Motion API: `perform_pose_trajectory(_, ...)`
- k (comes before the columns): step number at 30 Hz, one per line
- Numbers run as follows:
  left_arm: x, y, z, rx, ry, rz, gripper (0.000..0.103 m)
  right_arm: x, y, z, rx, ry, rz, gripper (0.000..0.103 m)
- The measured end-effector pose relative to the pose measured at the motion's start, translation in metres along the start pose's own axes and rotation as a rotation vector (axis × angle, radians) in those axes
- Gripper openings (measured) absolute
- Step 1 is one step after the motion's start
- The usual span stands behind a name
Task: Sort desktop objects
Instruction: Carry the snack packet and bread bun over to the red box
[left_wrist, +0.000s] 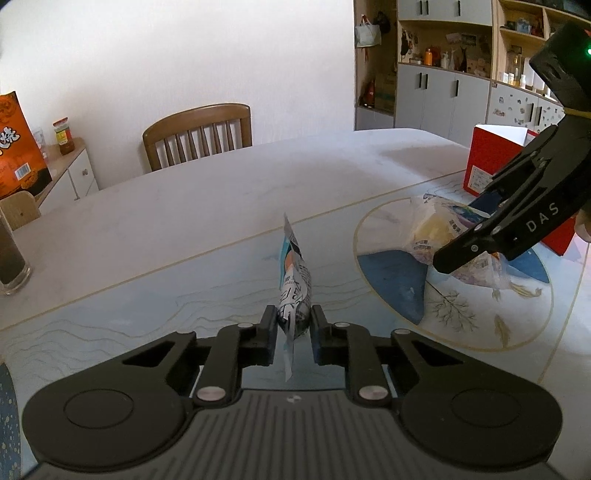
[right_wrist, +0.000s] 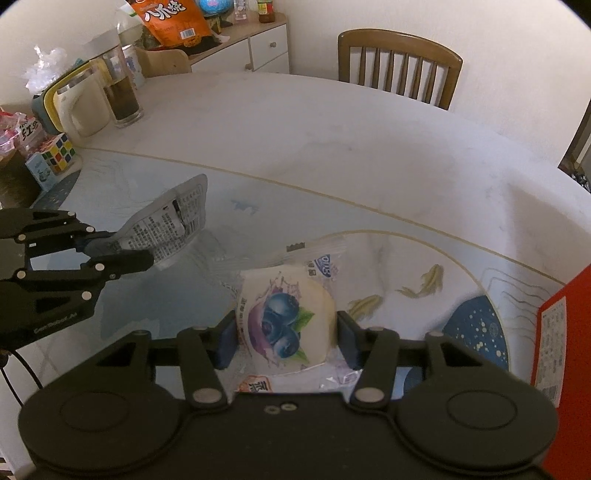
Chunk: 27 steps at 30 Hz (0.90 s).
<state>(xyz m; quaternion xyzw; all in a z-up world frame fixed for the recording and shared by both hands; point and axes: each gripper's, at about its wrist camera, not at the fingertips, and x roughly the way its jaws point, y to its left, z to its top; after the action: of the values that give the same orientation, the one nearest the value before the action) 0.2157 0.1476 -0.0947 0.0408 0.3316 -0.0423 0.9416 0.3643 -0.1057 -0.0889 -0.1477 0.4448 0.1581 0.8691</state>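
You've got both pickups in hand at once. Your left gripper (left_wrist: 294, 328) is pinched on the thin printed sachet (left_wrist: 295, 284) — it stands edge-up between the pads, clear of the patterned mat (left_wrist: 184, 314), with its tail hanging down behind the jaws. Your right gripper (right_wrist: 286, 336) is clamped across the blueberry cake packet (right_wrist: 286, 317), pads pressing on either side of the round cake; the packet sits just over the mat's circle with the fish drawings, and I can't tell whether it is off the surface or brushing it. So the step looks like lift-and-carry, grasps made. The red box (left_wrist: 491, 158) stands open just beyond the right gripper — likely the bin. Next move, I'd judge: keep both squeezes firm and get the packets above the box's rim. Watch that floppy sachet — it may swing.
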Motion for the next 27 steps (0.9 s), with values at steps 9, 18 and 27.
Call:
perform_pose_trajectory(9,0.003,-0.003,0.003,-0.006,0.008,-0.002,0.017,-0.005,-0.001,-0.006,0.000,0.006,0.002,0.053)
perform_pose_trajectory(18,0.002,-0.007,0.006,0.004,-0.013,-0.015,0.017,0.000,0.000,-0.003,-0.003,0.008,0.007,0.053)
perform_pose_trajectory(27,-0.006,-0.014,0.018,0.007,-0.036,-0.033,0.017,-0.012,-0.006,-0.005,0.003,-0.010,0.000,0.053)
